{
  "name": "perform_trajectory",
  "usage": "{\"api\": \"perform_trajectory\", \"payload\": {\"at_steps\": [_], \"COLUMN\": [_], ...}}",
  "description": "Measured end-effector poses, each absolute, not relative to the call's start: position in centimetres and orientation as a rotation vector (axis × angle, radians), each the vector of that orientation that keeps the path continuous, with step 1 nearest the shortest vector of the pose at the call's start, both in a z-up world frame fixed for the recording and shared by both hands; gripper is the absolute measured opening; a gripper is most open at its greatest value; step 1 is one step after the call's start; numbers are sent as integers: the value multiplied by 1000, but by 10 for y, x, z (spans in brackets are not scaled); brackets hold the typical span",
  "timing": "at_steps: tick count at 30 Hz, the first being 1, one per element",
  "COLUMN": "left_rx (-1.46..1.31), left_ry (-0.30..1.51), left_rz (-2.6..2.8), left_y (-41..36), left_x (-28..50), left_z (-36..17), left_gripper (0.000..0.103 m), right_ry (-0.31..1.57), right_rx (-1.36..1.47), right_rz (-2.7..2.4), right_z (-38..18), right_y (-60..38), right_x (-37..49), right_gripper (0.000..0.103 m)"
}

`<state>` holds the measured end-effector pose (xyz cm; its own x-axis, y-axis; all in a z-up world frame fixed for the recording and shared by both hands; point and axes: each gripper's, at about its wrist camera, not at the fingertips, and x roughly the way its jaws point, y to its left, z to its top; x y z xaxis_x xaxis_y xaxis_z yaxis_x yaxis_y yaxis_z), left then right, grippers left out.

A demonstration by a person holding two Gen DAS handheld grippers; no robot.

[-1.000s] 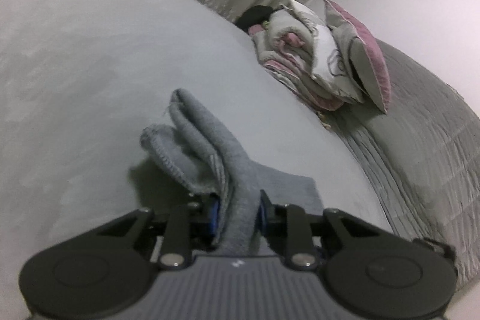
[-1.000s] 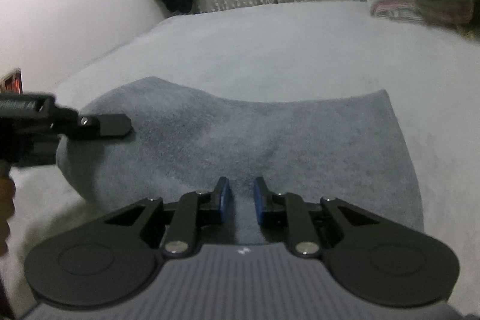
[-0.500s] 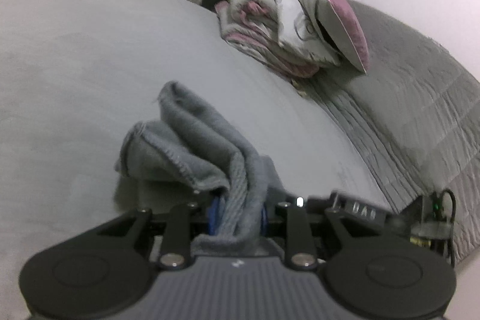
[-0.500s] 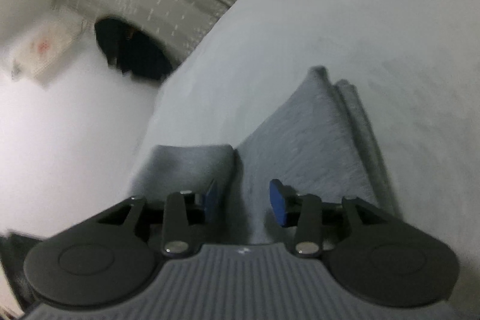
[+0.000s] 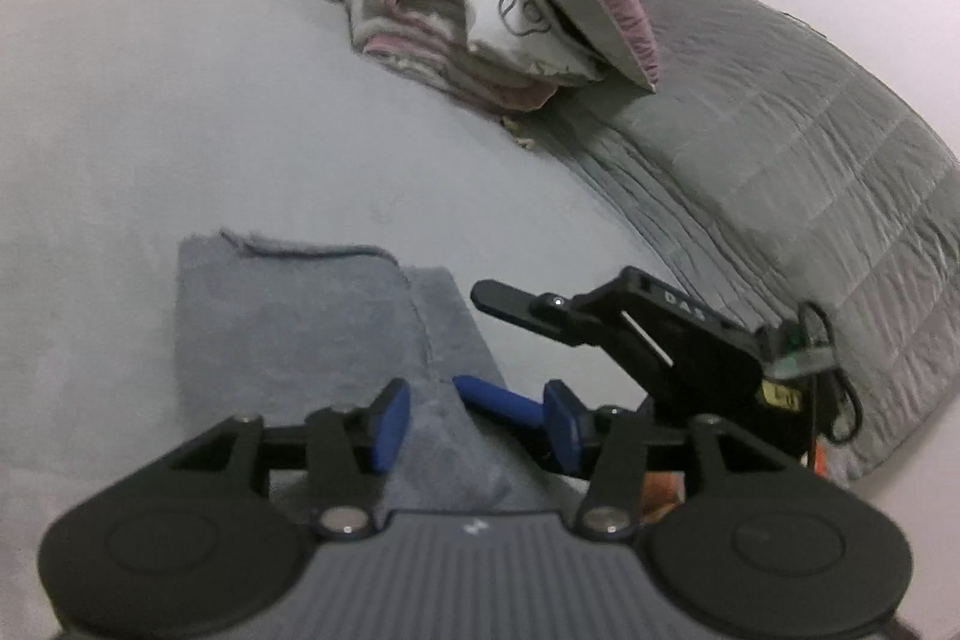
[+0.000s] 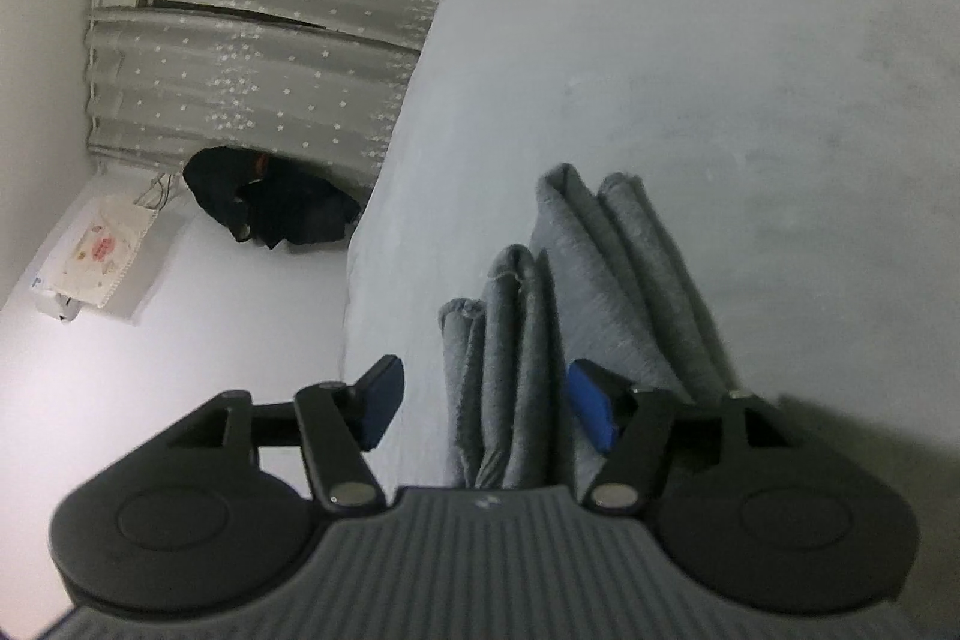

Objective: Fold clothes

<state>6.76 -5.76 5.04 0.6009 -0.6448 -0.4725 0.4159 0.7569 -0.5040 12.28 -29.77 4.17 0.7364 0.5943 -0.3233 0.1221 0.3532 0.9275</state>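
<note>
- Bed [image 5: 180,112]: folded grey cloth [image 5: 288,316] lies flat.
- Left gripper [image 5: 477,421], right gripper [image 6: 480,397]: fingers spread, gripping nothing.
- Advice: square the cloth's stacked edges.

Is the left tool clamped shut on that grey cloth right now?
No, the left gripper has its jaws spread apart, and the folded grey cloth lies flat on the bed between them.
</note>
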Motion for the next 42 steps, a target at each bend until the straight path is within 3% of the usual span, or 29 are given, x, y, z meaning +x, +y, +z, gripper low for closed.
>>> {"api": "perform_trajectory", "payload": {"at_steps": [6, 10, 12, 13, 15, 17, 21, 27, 33, 37, 39, 42], "left_rx": [-160, -79, -62, -67, -82, -86, -105, -86, -41, -25, -19, -9], "left_ry": [581, 546, 523, 512, 499, 487, 453, 415, 473, 483, 481, 479], "left_rz": [-583, -574, -564, -559, -560, -552, -559, -601, -644, -686, -707, -740], "left_y": [-51, -52, -56, -58, -63, -69, -77, -98, -128, -130, -129, -129], "left_x": [39, 26, 23, 23, 25, 26, 23, 23, 33, 31, 29, 26], "left_z": [49, 36, 29, 26, 23, 23, 33, 50, 43, 42, 43, 43], "left_gripper": [67, 67, 62, 58, 39, 32, 24, 24, 25, 32, 42, 49], "right_ry": [728, 744, 733, 722, 708, 698, 624, 543, 587, 697, 709, 663], "right_rx": [1127, 1016, 945, 910, 849, 831, 819, 810, 813, 835, 867, 795], "right_rz": [355, 367, 359, 353, 332, 320, 341, 347, 273, 204, 198, 195], "right_z": [48, 55, 57, 56, 51, 45, 53, 70, 60, 41, 38, 52], "right_y": [-288, -273, -265, -261, -255, -254, -260, -278, -302, -313, -316, -310], "right_x": [131, 129, 129, 129, 130, 128, 116, 105, 107, 115, 116, 108], "right_gripper": [65, 65, 61, 53, 31, 22, 20, 20, 20, 24, 27, 34]}}
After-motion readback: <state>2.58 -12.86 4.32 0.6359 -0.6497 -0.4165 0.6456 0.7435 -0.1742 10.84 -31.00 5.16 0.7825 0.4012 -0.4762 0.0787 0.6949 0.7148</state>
